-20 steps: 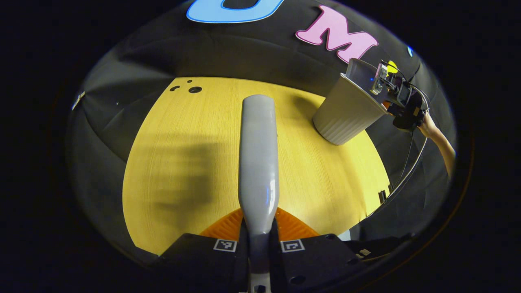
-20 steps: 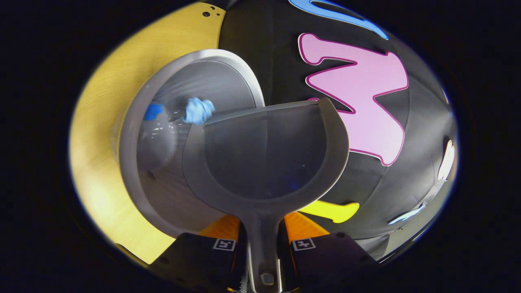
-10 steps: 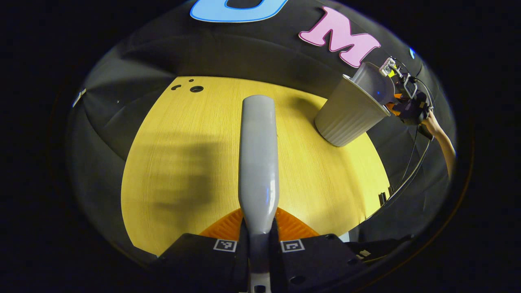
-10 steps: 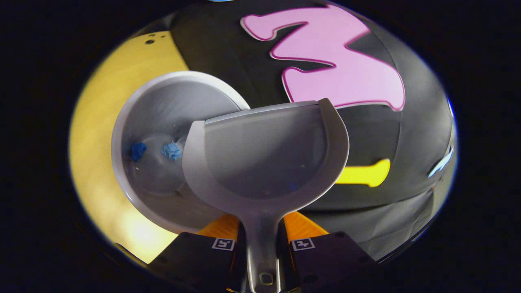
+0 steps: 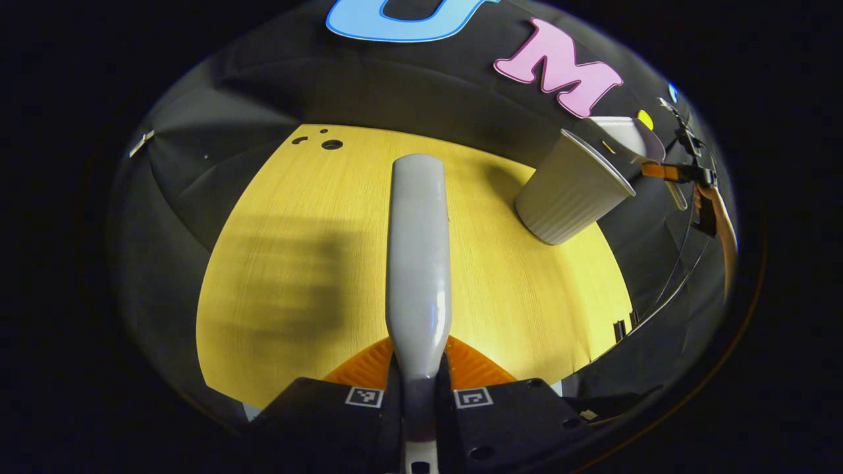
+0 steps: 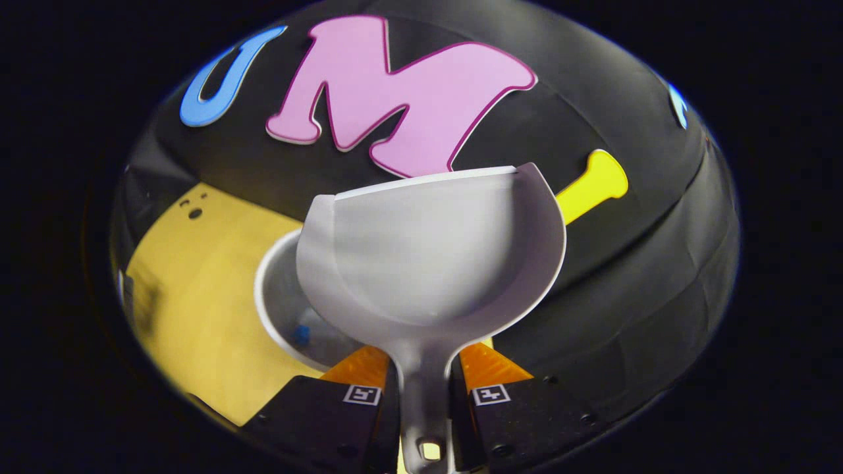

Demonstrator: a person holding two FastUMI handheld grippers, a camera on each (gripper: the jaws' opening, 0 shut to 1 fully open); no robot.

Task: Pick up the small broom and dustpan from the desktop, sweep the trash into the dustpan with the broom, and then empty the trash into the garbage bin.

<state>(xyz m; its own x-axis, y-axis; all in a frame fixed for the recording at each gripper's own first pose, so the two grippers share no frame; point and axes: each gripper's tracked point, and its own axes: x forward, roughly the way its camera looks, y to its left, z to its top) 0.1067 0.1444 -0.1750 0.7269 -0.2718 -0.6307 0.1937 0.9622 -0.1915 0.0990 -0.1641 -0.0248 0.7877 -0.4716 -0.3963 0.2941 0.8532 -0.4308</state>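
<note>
My left gripper (image 5: 419, 388) is shut on the grey broom (image 5: 419, 250), whose long body points forward above the yellow desktop (image 5: 290, 263). My right gripper (image 6: 423, 388) is shut on the handle of the grey dustpan (image 6: 428, 257); the pan looks bare inside and is raised level over the near rim of the grey garbage bin (image 6: 280, 309). A blue scrap (image 6: 301, 334) lies inside the bin. In the left gripper view the ribbed bin (image 5: 570, 194) stands at the desk's far right, with the dustpan (image 5: 625, 135) and the right gripper (image 5: 685, 174) above and beyond it.
Small round holes (image 5: 331, 143) mark the desktop's far left corner. A cable (image 5: 665, 276) hangs from the right gripper past the desk's right edge. The black booth wall (image 6: 593, 263) rises behind the bin.
The right gripper has tipped the dustpan back from pouring to level and pulled it off the bin; two blue scraps dropped into the bin. The left gripper with the broom hardly moved.
</note>
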